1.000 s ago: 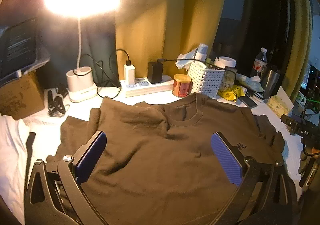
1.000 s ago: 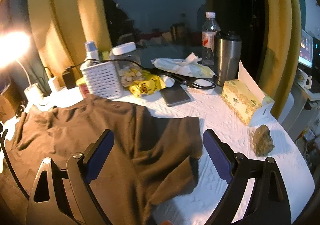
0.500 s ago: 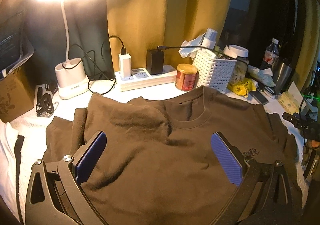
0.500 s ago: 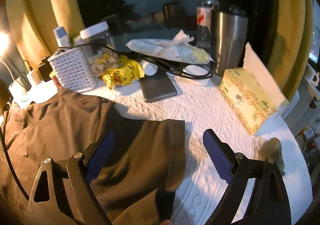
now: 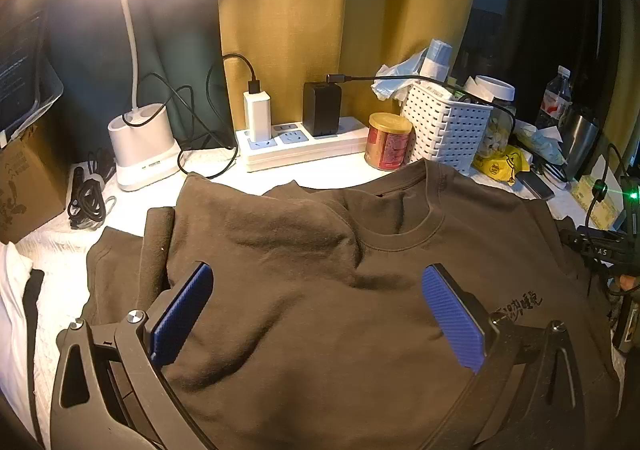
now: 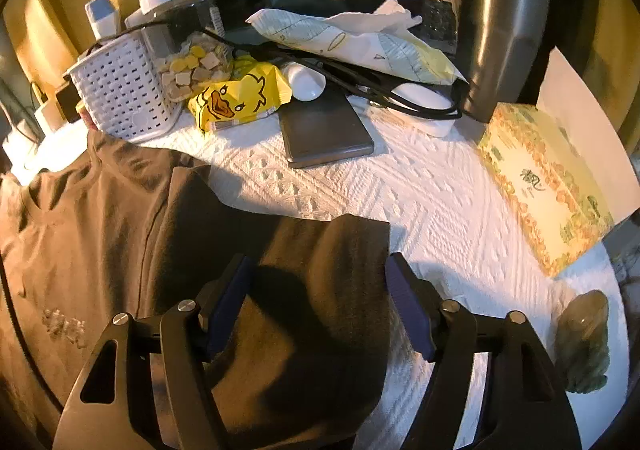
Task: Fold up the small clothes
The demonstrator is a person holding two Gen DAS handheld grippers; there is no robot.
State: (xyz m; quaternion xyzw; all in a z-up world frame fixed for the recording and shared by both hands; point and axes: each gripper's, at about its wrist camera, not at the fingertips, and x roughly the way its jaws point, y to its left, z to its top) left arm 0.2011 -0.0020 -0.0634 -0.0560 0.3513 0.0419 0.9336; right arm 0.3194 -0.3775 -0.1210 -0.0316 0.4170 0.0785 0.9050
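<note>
Trouble looms at the short sleeve (image 6: 320,290) of the dark brown cotton T-shirt (image 5: 320,310) spread flat on the white quilted table cover (image 6: 360,186), where the right gripper (image 6: 320,304), jaws closing astride the cuff edge without pinching it yet, may catch cover with cloth, while the left gripper (image 5: 316,310) hangs wide open over the chest, and the yellow tissue box (image 6: 548,190) at two o'clock crowds any outward swing.

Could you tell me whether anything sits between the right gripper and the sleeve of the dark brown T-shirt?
Nothing visible does. The right gripper hangs directly over the dark brown T-shirt's sleeve, its jaws closing with the sleeve edge between them. The grey flat device and patterned tissue box lie clear, further away.
</note>
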